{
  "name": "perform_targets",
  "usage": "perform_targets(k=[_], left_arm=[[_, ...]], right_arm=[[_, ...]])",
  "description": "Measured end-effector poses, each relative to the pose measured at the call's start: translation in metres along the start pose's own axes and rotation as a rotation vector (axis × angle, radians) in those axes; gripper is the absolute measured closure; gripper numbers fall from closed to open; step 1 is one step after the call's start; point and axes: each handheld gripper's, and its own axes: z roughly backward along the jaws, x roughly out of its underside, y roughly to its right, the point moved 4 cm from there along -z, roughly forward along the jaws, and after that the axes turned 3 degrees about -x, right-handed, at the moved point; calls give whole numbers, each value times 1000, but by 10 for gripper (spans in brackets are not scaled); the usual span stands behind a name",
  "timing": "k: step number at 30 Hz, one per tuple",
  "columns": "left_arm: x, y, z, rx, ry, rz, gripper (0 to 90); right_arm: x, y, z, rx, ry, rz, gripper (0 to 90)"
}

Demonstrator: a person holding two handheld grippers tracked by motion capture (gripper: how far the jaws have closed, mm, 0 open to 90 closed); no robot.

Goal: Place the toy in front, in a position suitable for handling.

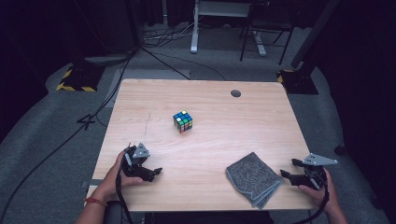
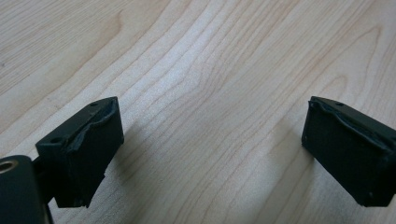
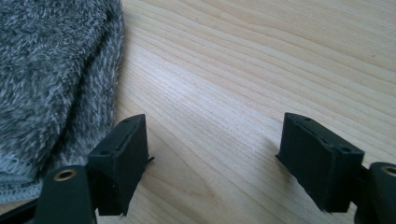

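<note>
Left gripper (image 2: 212, 149): black jaws spread wide, nothing between them but bare pale wood-grain table top (image 2: 201, 70), pads low over the surface and casting short shadows on it. In the high view, same left gripper (image 1: 152, 172) near the front left corner of the table, jaws pointing toward the middle, grey three-cornered plate on top, held by the left hand (image 1: 119, 175) with a red band at the wrist and a black cable trailing off the near edge. Right gripper (image 3: 212, 163): jaws likewise released and wide apart, bare wood between them, with the edge of a folded grey fleecy cloth (image 3: 51, 79) lying just beside one jaw; touching or merely next to it, hard to tell. From above, right gripper (image 1: 292, 177) at the front right of the table, jaws aimed at the cloth (image 1: 252, 177), held by the right hand (image 1: 317, 189), grey plate on top. Cloth flat on the table near the front edge, between the two grippers but much closer to the right one. Farther out, a small multicoloured puzzle cube with black edges (image 1: 183, 121) standing alone around the middle of the table, well apart from both grippers and from the cloth. Beyond it, a round dark grommet (image 1: 236, 93) set in the wood near the far edge.
</note>
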Motion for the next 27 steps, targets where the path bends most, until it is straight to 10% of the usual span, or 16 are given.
perform_targets(k=[15,27], left_arm=[[2,1,2,-7,-2,5,61],[2,3,2,-24,-3,23,62]], right_arm=[[-10,-10,13,-41,42,77,267],[-51,-88,9,-244,9,314,318]])
